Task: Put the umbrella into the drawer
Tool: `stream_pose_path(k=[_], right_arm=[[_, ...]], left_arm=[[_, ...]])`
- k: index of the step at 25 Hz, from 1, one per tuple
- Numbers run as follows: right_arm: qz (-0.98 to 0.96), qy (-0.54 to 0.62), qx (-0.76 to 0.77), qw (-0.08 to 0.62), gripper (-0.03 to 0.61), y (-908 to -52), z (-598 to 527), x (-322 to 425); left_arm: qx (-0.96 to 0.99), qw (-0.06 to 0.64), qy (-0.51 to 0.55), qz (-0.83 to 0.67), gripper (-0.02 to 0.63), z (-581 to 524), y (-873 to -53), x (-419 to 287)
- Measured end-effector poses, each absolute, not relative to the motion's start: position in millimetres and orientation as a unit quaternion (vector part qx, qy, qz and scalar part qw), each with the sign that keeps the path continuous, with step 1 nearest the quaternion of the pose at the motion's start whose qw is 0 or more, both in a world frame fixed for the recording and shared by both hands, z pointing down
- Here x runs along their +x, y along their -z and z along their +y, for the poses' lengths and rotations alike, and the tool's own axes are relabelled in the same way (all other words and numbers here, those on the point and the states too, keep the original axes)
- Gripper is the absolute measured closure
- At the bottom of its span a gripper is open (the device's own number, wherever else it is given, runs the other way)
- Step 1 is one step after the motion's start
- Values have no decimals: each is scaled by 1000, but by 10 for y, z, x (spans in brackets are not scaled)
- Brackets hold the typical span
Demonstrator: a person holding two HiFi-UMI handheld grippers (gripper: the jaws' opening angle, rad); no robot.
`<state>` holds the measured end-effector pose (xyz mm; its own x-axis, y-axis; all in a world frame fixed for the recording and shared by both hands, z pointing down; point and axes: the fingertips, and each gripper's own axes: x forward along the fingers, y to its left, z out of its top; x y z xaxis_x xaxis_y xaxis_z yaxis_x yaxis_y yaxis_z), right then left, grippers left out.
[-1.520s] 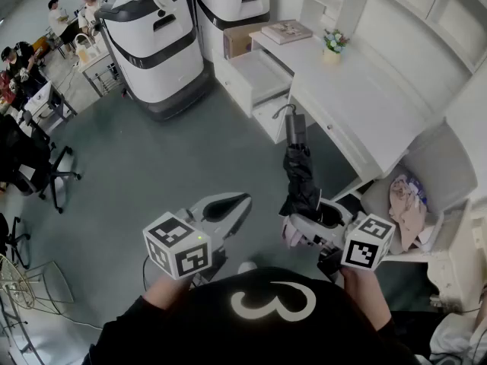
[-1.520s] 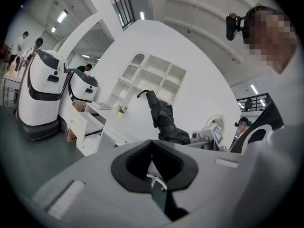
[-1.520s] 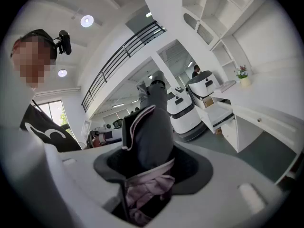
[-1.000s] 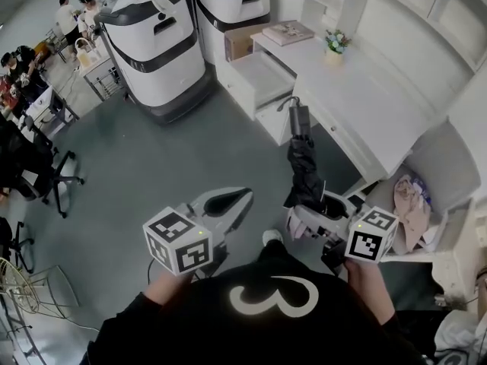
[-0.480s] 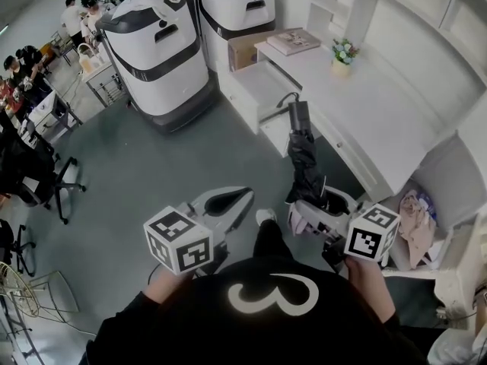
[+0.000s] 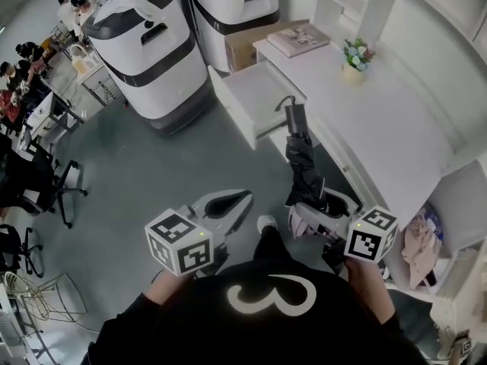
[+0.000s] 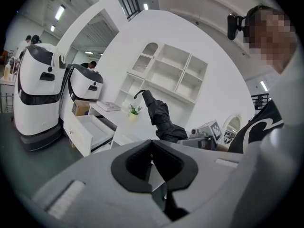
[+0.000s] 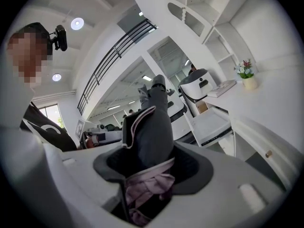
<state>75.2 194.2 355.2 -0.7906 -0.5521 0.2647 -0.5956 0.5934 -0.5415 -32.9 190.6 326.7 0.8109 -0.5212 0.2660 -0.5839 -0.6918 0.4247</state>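
Observation:
A folded black umbrella (image 6: 302,158) with a curved handle sticks forward out of my right gripper (image 6: 313,210), whose jaws are shut on its pink-lined lower end (image 8: 147,184). The umbrella's handle end hangs over the front edge of the white desk (image 6: 380,120). The open white drawer (image 6: 255,97) shows empty a little ahead and to the left. My left gripper (image 6: 237,201) is beside it at the left, shut with nothing in it. In the left gripper view the umbrella (image 7: 161,118) rises to the right of the drawer (image 7: 88,129).
Two big white-and-black machines (image 6: 152,48) (image 6: 232,2) stand beyond the drawer. A cardboard box (image 6: 243,44), a book (image 6: 298,40) and a flower pot (image 6: 356,55) are at the desk. People sit at far left (image 6: 23,59). A chair with clothes (image 6: 422,242) is at right.
Both grippers have been carried forward, so the desk and open drawer are nearer. The umbrella stays in the right gripper; the left stays shut.

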Motion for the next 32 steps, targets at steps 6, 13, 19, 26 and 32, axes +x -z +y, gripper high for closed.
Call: stream_pose_path(k=[6, 13, 19, 26, 32], right_arm=[[-891, -334, 305, 41, 337, -3688, 908, 1065], [-893, -344, 288, 48, 337, -3761, 194, 1221], [-902, -328, 276, 59, 337, -3647, -181, 1167], [-911, -302, 273, 71, 337, -3560, -594, 1059], [-909, -302, 279, 71, 337, -3543, -825, 981]], left_arm=[[906, 272, -85, -314, 606, 773, -3351, -35], [902, 274, -99, -318, 606, 28, -3340, 226], [903, 261, -80, -331, 606, -350, -3217, 232], [898, 255, -64, -353, 606, -626, -3193, 80], [896, 262, -61, -353, 606, -799, -3240, 6]])
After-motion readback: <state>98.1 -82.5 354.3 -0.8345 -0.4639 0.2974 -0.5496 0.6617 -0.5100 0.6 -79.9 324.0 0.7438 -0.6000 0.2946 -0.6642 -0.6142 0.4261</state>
